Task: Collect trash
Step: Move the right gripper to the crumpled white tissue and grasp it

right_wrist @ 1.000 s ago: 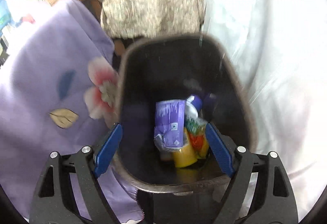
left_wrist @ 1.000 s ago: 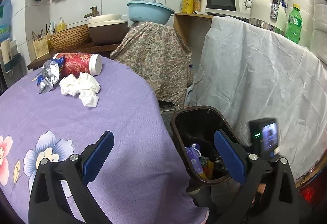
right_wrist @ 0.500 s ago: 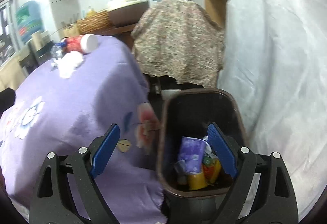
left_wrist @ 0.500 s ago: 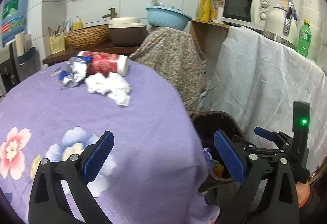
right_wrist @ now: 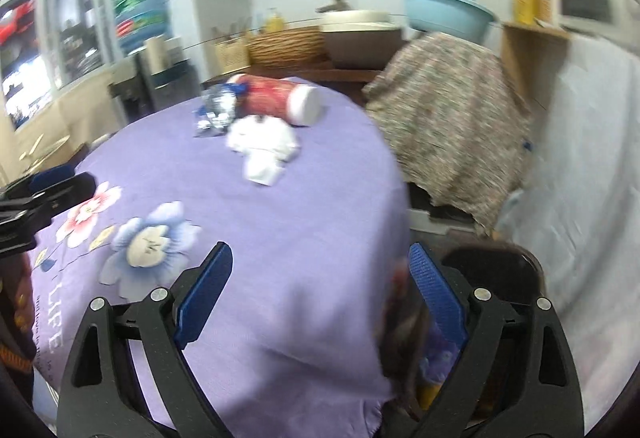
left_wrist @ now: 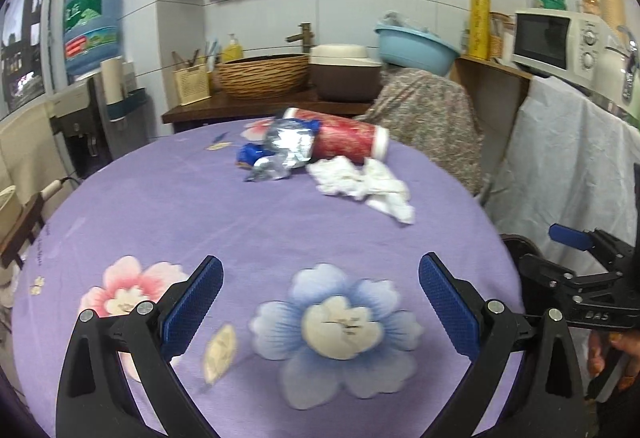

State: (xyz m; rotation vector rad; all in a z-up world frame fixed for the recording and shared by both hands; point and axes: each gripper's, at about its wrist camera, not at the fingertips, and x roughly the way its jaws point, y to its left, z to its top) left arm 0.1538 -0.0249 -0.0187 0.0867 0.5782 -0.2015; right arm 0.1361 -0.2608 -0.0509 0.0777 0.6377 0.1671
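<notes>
On the round table's purple floral cloth [left_wrist: 200,206] lie a red tube with a white cap [left_wrist: 352,136], a crumpled silver and blue foil wrapper [left_wrist: 284,152] and crumpled white tissue [left_wrist: 360,186], all at the far side. They also show in the right wrist view: tube [right_wrist: 280,100], foil [right_wrist: 218,106], tissue [right_wrist: 264,142]. My left gripper [left_wrist: 320,302] is open and empty over the near side of the table. My right gripper [right_wrist: 320,298] is open and empty at the table's right edge, above the dark bin [right_wrist: 496,270] holding trash.
A cloth-draped stand [right_wrist: 452,118] and a white-draped counter [left_wrist: 572,166] with a microwave [left_wrist: 560,40] stand right of the table. A wooden counter with a basket [left_wrist: 264,76] and a pot is behind it. A water dispenser [left_wrist: 92,34] stands at the left.
Both grippers swung left from the bin toward the table. The right gripper rose from looking into the bin and now faces the trash on the table. Both stayed open.
</notes>
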